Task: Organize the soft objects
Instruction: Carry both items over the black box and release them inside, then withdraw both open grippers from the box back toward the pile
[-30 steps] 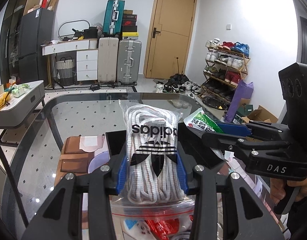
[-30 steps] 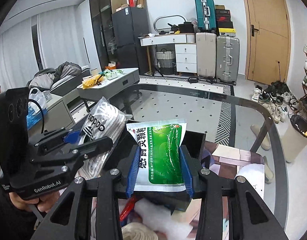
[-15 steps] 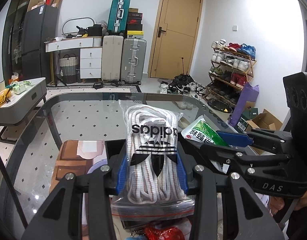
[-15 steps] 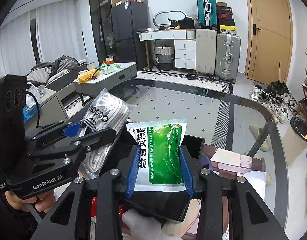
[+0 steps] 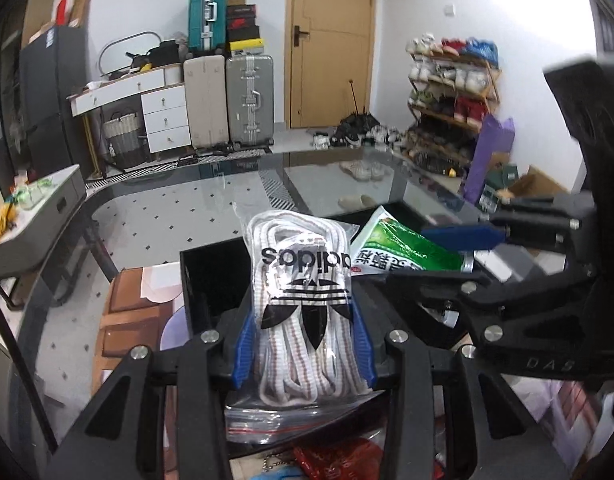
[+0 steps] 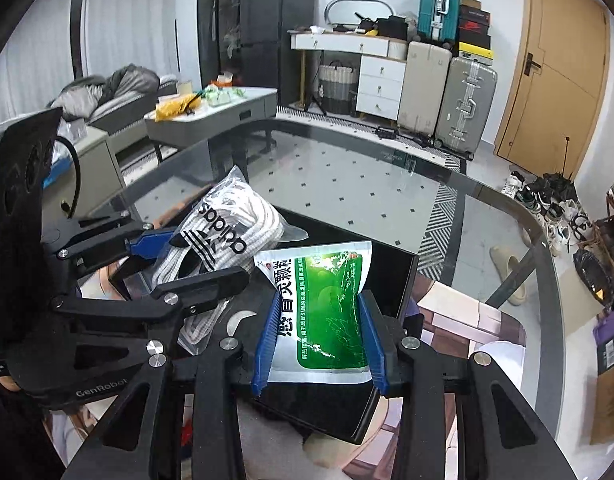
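My left gripper (image 5: 303, 344) is shut on a clear adidas bag of white laces (image 5: 305, 304), held upright above a black tray (image 5: 211, 276). The bag also shows in the right wrist view (image 6: 223, 248), left of centre. My right gripper (image 6: 319, 340) is shut on a green and white medicine packet (image 6: 327, 312), held above the same black tray (image 6: 391, 276). In the left wrist view the packet (image 5: 403, 250) and the right gripper (image 5: 459, 240) sit just right of the laces bag. The two bags are side by side, close together.
The glass table (image 6: 347, 184) extends ahead of the tray. A red bag and a zip bag (image 5: 331, 456) lie below the left gripper. A grey side table (image 6: 211, 112) stands at the left. Suitcases (image 5: 247, 100), a door and a shoe rack (image 5: 451, 92) lie beyond.
Both grippers have moved forward over the black tray, still holding their bags. The left view has swung to the left.
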`<action>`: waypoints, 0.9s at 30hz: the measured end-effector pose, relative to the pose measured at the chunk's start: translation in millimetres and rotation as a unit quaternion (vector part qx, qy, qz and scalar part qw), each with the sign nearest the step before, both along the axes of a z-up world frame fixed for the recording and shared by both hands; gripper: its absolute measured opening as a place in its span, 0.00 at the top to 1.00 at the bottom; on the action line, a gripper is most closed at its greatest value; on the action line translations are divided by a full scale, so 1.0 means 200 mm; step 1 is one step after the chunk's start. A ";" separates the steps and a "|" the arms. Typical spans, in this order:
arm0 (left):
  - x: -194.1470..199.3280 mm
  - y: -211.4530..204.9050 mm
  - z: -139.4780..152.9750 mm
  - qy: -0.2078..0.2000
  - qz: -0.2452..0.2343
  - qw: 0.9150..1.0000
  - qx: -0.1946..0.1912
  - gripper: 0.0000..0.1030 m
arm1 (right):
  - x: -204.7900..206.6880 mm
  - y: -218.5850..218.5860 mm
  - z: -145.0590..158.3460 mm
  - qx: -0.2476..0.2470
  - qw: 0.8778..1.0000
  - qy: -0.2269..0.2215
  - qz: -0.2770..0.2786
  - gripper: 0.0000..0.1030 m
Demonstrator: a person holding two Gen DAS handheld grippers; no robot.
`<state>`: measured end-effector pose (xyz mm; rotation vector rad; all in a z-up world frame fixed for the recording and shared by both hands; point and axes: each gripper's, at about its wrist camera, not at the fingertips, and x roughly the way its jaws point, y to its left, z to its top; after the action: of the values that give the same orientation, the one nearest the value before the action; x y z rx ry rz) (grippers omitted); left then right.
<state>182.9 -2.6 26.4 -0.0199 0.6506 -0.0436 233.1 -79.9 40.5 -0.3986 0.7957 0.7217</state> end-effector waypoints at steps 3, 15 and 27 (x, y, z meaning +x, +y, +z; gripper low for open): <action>0.00 -0.01 0.01 0.005 -0.005 1.000 0.006 0.62 | 0.02 0.02 -0.02 -0.017 1.000 0.009 0.004 0.62; -0.06 0.01 0.04 0.016 -0.028 0.999 0.007 0.61 | -0.01 0.06 -0.05 -0.037 0.998 0.041 0.003 0.64; -0.18 0.03 0.13 -0.005 -0.028 0.999 -0.034 0.15 | -0.18 -0.14 0.15 0.026 0.999 -0.023 -0.041 0.23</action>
<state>146.0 4.2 52.5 -0.0681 0.6395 -0.1192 197.2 -108.7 70.6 -0.3332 0.7449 0.6531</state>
